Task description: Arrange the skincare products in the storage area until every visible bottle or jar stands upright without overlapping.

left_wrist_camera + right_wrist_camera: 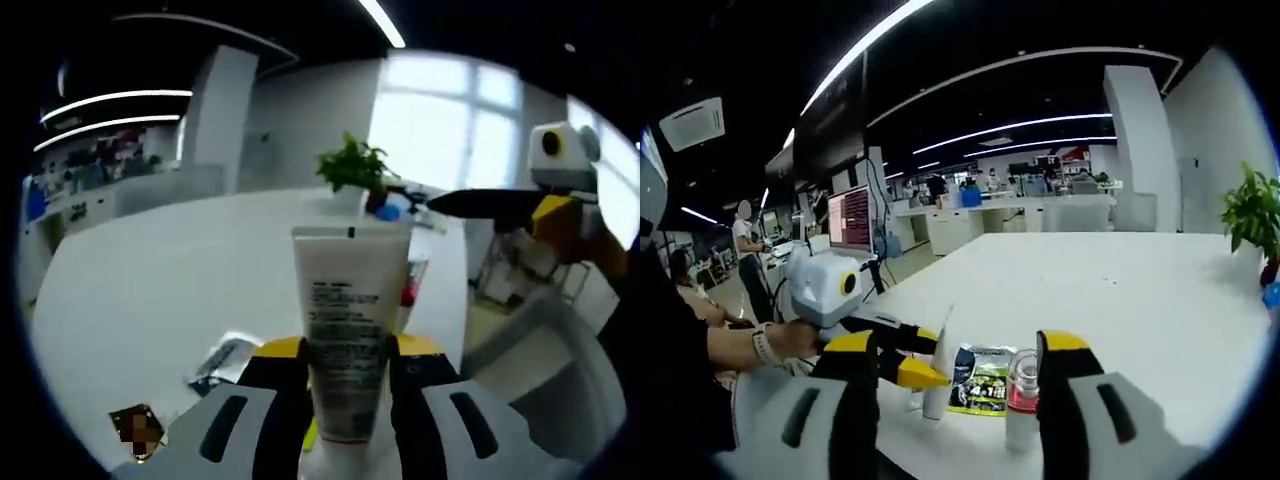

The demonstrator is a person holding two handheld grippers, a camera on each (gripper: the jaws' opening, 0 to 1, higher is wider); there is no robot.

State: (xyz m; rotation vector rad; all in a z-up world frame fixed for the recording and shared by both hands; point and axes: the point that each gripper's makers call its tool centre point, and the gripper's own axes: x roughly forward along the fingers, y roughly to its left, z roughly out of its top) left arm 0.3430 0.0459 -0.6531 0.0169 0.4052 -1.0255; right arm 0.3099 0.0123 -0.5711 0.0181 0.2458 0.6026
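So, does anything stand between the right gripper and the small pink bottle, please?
Nothing visible does: the pink bottle stands just ahead of the right gripper, within its open jaws' span. The left gripper, holding a white tube, and a packet lie left of it in that view.

The tube [345,330] is white, with fine dark print on its face and a small dark mark at its top edge. The left gripper [345,420] has black fingers [275,400] tipped in yellow, set on pale grey bodies with dark slots. The right gripper [960,400] carries the same black, yellow-tipped fingers [1065,395]. The desk [1120,290] is plain white. The bottle [1022,400] is clear with a pink-red band of liquid. The sachet [980,380] is dark, patterned in green and white. The potted plant [352,165] has bright green leaves.
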